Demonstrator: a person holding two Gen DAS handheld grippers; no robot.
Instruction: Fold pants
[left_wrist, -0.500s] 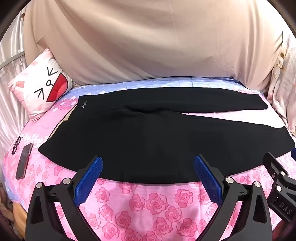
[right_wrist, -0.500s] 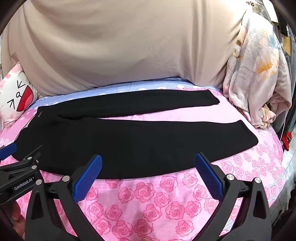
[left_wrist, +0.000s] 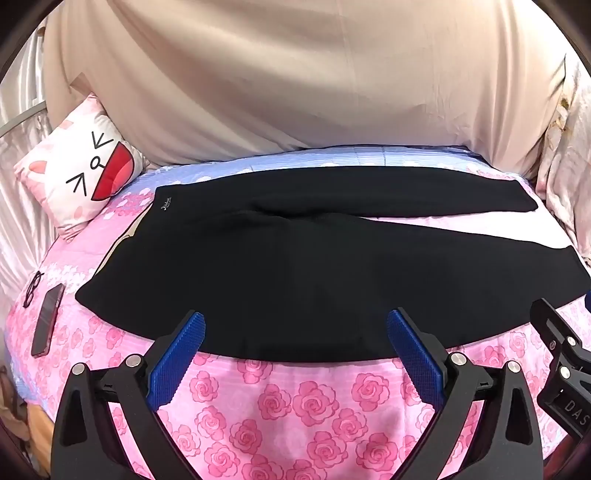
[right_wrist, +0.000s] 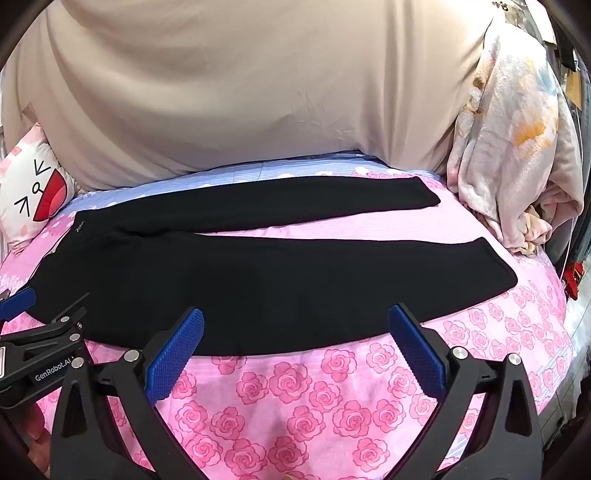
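Rose-print bed (left_wrist: 295, 406) against beige drape (left_wrist: 295, 92): one black pants (left_wrist: 277, 266) spread flat, one pillow (left_wrist: 79, 177) far left, left gripper (left_wrist: 295, 354) and right gripper (right_wrist: 295, 350) both spread wide, holding nothing.

Near edge of bed: bare strip of rose-print sheet (left_wrist: 295, 413) in front of my left gripper (left_wrist: 295, 354) and right gripper (right_wrist: 295, 354), both wide open, nothing between the pads. Black pants (left_wrist: 295, 266) lie flat across the middle, no bulk to clear. Pink gap between the two legs on the right is free. Left side tighter: phone (left_wrist: 47, 321) and glasses (left_wrist: 32, 288) near pants' waist, cat pillow (left_wrist: 79, 181) behind. Right side: bundled blanket (right_wrist: 513, 147) crowds far leg's cuff. Back blocked by beige drape (left_wrist: 295, 81).
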